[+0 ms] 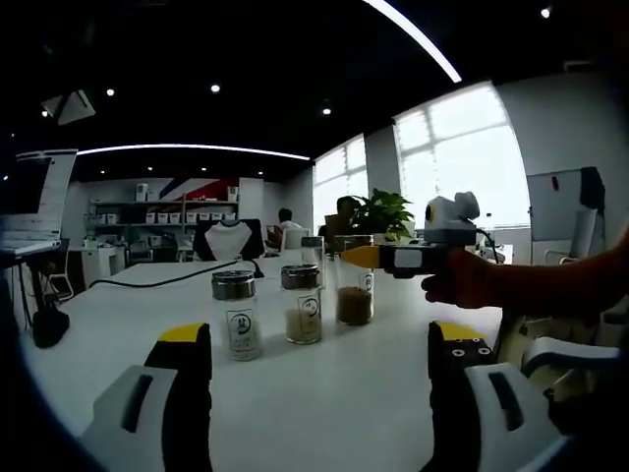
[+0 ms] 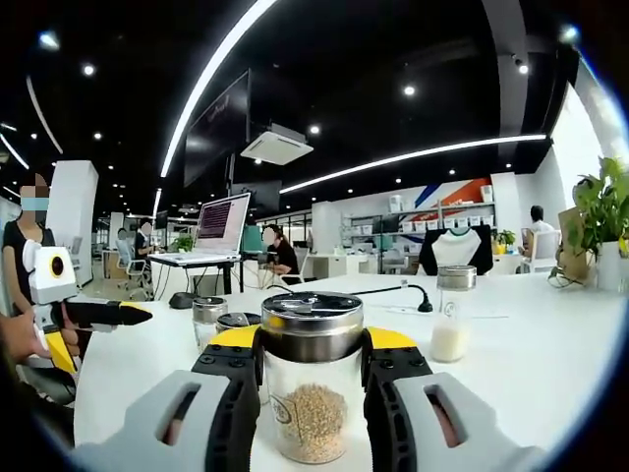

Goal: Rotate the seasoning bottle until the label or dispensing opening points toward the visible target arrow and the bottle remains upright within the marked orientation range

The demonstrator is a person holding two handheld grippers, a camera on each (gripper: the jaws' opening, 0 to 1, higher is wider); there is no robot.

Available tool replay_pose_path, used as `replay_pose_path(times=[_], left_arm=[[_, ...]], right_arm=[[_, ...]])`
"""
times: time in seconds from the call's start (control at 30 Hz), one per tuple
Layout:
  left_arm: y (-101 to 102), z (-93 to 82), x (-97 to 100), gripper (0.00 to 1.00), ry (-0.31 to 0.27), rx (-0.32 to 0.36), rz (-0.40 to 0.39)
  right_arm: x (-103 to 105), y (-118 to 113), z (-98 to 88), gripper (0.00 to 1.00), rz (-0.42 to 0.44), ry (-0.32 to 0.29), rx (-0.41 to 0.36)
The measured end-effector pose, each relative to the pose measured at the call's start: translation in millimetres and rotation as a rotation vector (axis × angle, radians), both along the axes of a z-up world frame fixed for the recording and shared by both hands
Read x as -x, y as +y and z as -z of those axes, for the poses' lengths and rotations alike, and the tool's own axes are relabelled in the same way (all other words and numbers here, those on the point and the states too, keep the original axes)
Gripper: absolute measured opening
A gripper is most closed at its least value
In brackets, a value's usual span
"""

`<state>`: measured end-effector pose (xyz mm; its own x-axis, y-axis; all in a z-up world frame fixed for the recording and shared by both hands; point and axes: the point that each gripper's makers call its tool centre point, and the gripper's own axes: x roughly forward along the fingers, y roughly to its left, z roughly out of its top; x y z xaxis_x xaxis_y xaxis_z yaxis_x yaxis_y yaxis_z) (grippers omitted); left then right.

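Between my right gripper's [image 2: 313, 342] jaws stands a glass seasoning bottle [image 2: 313, 413] with a metal lid and brown grains inside, upright on the white table [image 2: 531, 354]. The jaws press on its shoulders from both sides. In the left gripper view this bottle [image 1: 354, 295] is the rightmost of a row, and the right gripper [image 1: 358, 258] reaches its top from the right, held by a hand [image 1: 460, 280]. My left gripper [image 1: 319, 359] hangs open above the table, short of the row, with nothing between its jaws. It also appears as the left gripper [image 2: 136, 315] at the left of the right gripper view.
Two more bottles [image 1: 238, 315] [image 1: 303, 305] stand left of the held one, and a taller one [image 1: 313, 248] behind. Another bottle with white powder [image 2: 453, 315] sits far right. A black cable [image 1: 157, 278] crosses the table. A potted plant [image 1: 378, 211] stands at the far edge.
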<state>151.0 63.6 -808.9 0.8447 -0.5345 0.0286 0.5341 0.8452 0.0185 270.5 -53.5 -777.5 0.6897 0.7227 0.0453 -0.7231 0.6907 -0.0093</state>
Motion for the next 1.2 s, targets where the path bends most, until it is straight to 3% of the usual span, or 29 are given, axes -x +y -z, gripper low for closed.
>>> replay_pose_path(times=[0.67,1.2], left_arm=[[2.8,-1.3,0.3,0.97,0.0,0.001,0.006],[1.3,-0.8,0.7,0.97,0.009,0.0,0.015]], right_arm=[[0.0,-0.9,1.2,0.38,-0.005,-0.004,0.014],[1.3,0.5,1.1,0.38,0.04,0.008,0.019]])
